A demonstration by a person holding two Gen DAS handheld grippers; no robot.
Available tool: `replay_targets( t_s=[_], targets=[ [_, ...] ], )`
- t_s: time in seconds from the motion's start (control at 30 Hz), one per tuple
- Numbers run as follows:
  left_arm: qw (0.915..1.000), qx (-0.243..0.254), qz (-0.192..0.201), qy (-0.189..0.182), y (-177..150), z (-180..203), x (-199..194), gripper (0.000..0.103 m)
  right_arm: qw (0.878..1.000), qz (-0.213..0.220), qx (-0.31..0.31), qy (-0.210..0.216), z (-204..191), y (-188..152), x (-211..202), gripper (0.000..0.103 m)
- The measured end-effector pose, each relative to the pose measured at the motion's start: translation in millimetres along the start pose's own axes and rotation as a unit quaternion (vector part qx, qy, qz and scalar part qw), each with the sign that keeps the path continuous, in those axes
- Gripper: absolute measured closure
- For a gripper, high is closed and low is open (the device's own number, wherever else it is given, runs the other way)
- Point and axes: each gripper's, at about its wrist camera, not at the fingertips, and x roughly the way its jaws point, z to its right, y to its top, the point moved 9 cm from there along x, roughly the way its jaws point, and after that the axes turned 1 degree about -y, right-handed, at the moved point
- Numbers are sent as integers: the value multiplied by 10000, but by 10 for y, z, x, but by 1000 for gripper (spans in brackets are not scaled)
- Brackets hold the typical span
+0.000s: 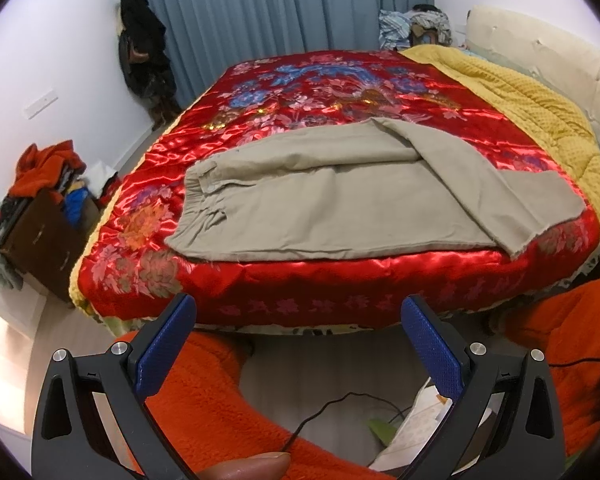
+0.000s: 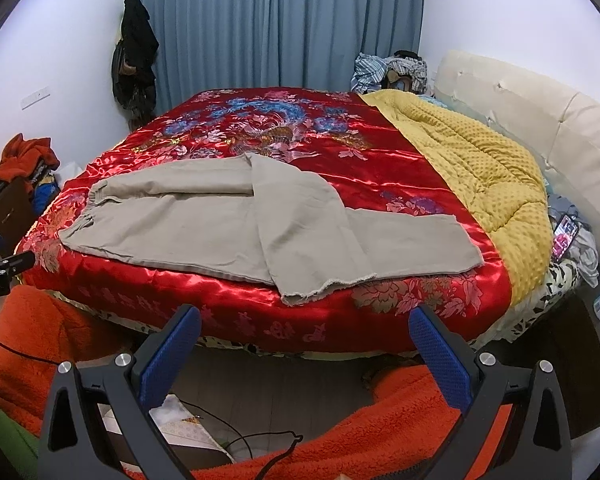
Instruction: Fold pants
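Orange fleece sleeves (image 2: 400,420) of the person fill the bottom of both views, and above them both tongs are held low, in front of the near edge of the bed and not yet over it. Beyond them the red satin bedspread (image 1: 340,80) covers most of the bed, with a yellow quilt (image 2: 480,160) along its right side. On the near half of the bedspread lie the beige pants (image 2: 220,220), spread flat, with their long axis going from left to right, almost parallel to the near edge of the bed. Their elastic waistband (image 1: 196,184) is at the left end; the two legs go to the right, and one leg crosses over the other and ends in a frayed hem (image 2: 324,288) very near the bed edge. The left gripper (image 1: 296,332) has its jaws wide apart and holds nothing; it faces the waist half. The right gripper (image 2: 304,340) is also wide and empty; it faces the hem end and seems the nearer one to that frayed hem. I judge that folding is not yet finished, and the next move probably asks the right tongs to go forward to the hems while the left goes to the waistband.
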Motion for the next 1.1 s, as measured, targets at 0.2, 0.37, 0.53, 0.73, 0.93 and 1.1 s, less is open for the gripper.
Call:
replay_targets(
  t_s=[0.2,0.37,0.53,0.73,0.93,1.1],
  targets=[
    [10000,5,-4,8,1,-2,-1,1,10000,-44,24,-86,0,0,10,1],
    [10000,11,1,10,-4,3,-2,1,10000,-1,3,-52,-22,6,3,1],
    [10000,33,2,19,-15,-9,10,1,9999,121,81,58,-26,27,-26,1],
    [10000,39,-10,17,-21,-9,22,1,9998,90,78,165,-50,23,-4,1],
    [10000,56,-55,-25,-29,13,55,1,9998,47,88,169,-64,10,11,1],
    [9999,48,-117,-73,-39,33,86,1,9999,-17,103,128,-42,6,50,1]
  ],
)
